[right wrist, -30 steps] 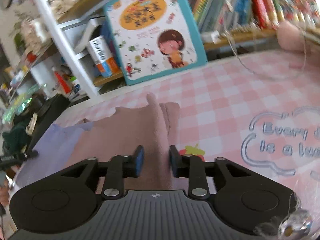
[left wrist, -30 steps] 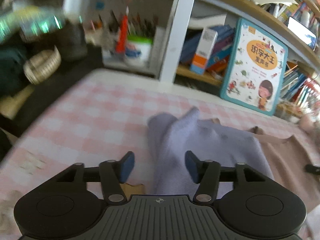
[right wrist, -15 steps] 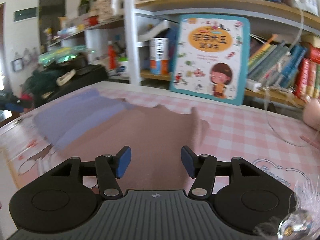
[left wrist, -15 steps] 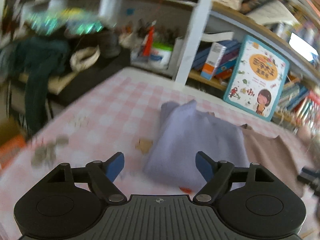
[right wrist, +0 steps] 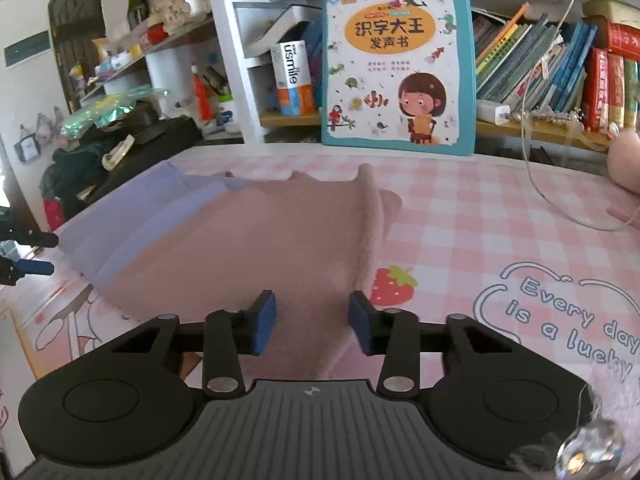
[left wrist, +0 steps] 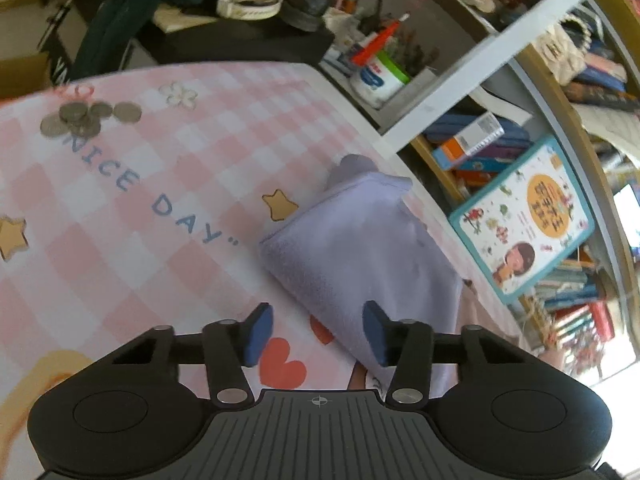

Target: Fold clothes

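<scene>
A folded lavender garment (left wrist: 360, 248) lies on the pink checked table mat (left wrist: 140, 184). My left gripper (left wrist: 316, 334) is open above its near corner and holds nothing. In the right wrist view a folded dusty-pink garment (right wrist: 272, 240) lies flat, overlapping the lavender garment (right wrist: 132, 216) at its left. My right gripper (right wrist: 313, 322) is open over the pink garment's near edge and holds nothing. The left gripper's fingertips (right wrist: 36, 268) show at the far left edge of that view.
Several coins (left wrist: 84, 116) lie on the mat at the far left. A teal picture book (right wrist: 398, 68) leans on the bookshelf behind the table. A white cable (right wrist: 560, 208) and a pink plush (right wrist: 626, 160) sit at the right. Dark clutter (left wrist: 200, 8) lies beyond the table's left end.
Both grippers let go of the garments, opened and pulled back upward. The left view swung left and tilted; the right view rose to a level look across the table.
</scene>
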A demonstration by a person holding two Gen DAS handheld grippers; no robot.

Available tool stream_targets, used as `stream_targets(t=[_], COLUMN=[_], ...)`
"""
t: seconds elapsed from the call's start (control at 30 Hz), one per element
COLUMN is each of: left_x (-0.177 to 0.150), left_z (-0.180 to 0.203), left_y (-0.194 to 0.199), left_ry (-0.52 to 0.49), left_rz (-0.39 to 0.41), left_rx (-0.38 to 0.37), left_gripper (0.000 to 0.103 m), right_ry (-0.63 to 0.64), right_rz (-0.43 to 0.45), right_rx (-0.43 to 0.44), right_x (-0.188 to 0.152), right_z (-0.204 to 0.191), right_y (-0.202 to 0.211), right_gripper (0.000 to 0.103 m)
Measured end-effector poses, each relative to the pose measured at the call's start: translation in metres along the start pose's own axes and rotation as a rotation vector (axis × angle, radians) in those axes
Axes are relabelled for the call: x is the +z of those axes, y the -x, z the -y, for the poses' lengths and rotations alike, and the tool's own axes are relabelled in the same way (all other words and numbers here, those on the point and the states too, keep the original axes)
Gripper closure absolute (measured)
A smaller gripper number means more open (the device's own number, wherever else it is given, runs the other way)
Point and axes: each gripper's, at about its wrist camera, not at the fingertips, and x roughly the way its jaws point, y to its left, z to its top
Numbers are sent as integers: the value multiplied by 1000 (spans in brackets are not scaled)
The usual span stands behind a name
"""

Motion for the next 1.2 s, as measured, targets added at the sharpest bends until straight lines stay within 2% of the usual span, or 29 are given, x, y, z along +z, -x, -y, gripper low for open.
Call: stream_targets(t=[0.1, 0.27, 0.33, 0.37, 0.4, 0.47, 0.5, 0.57, 0.63, 0.7, 0.77, 0.9, 1.03, 1.2], left_x=[2, 6, 6, 6, 6, 3, 2, -3, -8, -8, -6, 0, -4, -7], left_z=[-4, -5, -6, -6, -7, -7, 0, 31, 57, 66, 59, 25, 16, 18], left_y=[-11, -20, -23, -25, -26, -26, -22, -6, 8, 11, 4, -18, -38, -49], left_ry=[72, 164, 195, 209, 222, 247, 206, 16, -139, -203, -188, 1, 31, 8], left_rz=[5, 62, 83, 90, 97, 114, 141, 225, 271, 267, 246, 168, 114, 135], left_rx=[4, 14, 13, 25, 40, 29, 25, -4, -81, -92, -57, -3, 1, -24], left_gripper=[58, 56, 60, 66, 82, 91, 94, 94, 93, 92, 89, 69, 68, 70], right_ry=[8, -1, -15, -22, -28, -35, -38, -43, -48, -52, -51, -50, -48, -58], right_rz=[-5, -8, -9, -10, -10, -11, -11, -11, -11, -9, -7, -6, -8, -14], right_rx=[5, 16, 24, 27, 32, 40, 42, 47, 50, 53, 55, 57, 57, 53], right_x=[1, -1, -2, -3, -3, -4, -4, -5, -5, -5, -5, -5, -5, -4], right_z=[1, 4, 5, 6, 7, 8, 9, 10, 10, 10, 10, 11, 11, 9], right_y=[-2, -4, -5, -5, -6, -8, -8, -8, -9, -9, -9, -9, -9, -11], right_gripper=[66, 66, 66, 66, 65, 66, 65, 65, 65, 65, 65, 65, 65, 64])
